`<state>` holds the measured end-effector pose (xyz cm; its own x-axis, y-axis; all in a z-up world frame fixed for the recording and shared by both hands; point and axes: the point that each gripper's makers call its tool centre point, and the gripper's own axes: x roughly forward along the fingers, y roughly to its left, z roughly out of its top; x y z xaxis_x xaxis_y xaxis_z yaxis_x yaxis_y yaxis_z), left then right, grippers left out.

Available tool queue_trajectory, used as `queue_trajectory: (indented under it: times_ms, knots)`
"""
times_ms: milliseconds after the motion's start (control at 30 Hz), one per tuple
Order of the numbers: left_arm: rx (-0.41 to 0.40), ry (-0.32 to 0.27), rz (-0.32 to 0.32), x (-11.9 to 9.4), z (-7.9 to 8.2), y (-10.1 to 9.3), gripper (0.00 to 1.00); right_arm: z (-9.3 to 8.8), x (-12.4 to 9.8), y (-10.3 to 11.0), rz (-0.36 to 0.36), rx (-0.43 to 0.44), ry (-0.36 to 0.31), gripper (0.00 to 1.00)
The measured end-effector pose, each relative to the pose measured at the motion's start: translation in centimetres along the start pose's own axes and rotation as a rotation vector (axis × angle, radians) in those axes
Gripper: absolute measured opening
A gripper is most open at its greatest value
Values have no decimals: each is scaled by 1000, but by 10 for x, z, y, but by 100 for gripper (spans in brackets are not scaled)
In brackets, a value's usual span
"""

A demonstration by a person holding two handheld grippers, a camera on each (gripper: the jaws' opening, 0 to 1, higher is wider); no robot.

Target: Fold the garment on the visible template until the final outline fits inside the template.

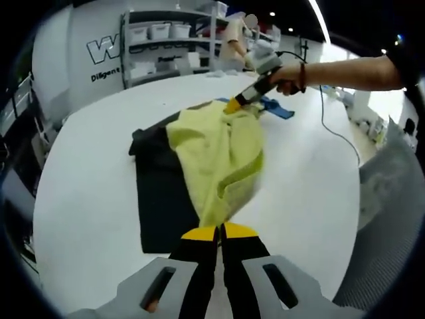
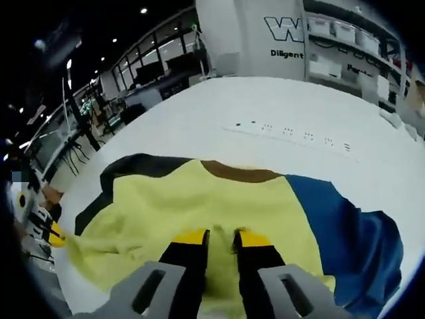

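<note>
A yellow garment (image 1: 219, 156) with a blue part (image 1: 275, 107) hangs stretched between both grippers above the black template (image 1: 159, 199) on the white table (image 1: 93, 166). My left gripper (image 1: 219, 232) is shut on the garment's near end. At the far end, the right gripper (image 1: 242, 101), held by a person's hand, pinches the fabric. In the right gripper view, the right gripper (image 2: 219, 238) is shut on the yellow garment (image 2: 199, 206), with its brown neck lining (image 2: 240, 175) and blue part (image 2: 345, 226) ahead. The template (image 2: 143, 163) shows beyond, and the left gripper (image 2: 52, 234) at the left edge.
Shelves with white bins (image 1: 163, 40) stand behind the table. A cable (image 1: 335, 129) trails across the table's right side to its edge. A row of small marks (image 2: 292, 131) runs across the far tabletop. Desks and monitors (image 2: 153, 73) stand beyond the table.
</note>
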<state>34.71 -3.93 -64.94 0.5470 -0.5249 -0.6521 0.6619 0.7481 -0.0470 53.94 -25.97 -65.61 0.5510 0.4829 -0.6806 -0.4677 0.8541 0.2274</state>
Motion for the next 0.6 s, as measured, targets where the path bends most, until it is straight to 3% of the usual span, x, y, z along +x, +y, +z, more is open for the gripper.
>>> queue_trajectory:
  times_ms: [133,300,533,600]
  knots:
    - [-5,-5,6,-1,1,1,2,5,-11,6,7,-3,-33,29]
    - [-13,-11,11,-2,2,1,2,0,-23,13,31,23,-36,57]
    - [-15,-22,16,-4,5,1,2,-9,-41,18,58,29,-69,82]
    - [-16,-24,17,-5,6,0,2,-12,-45,20,67,21,-72,82]
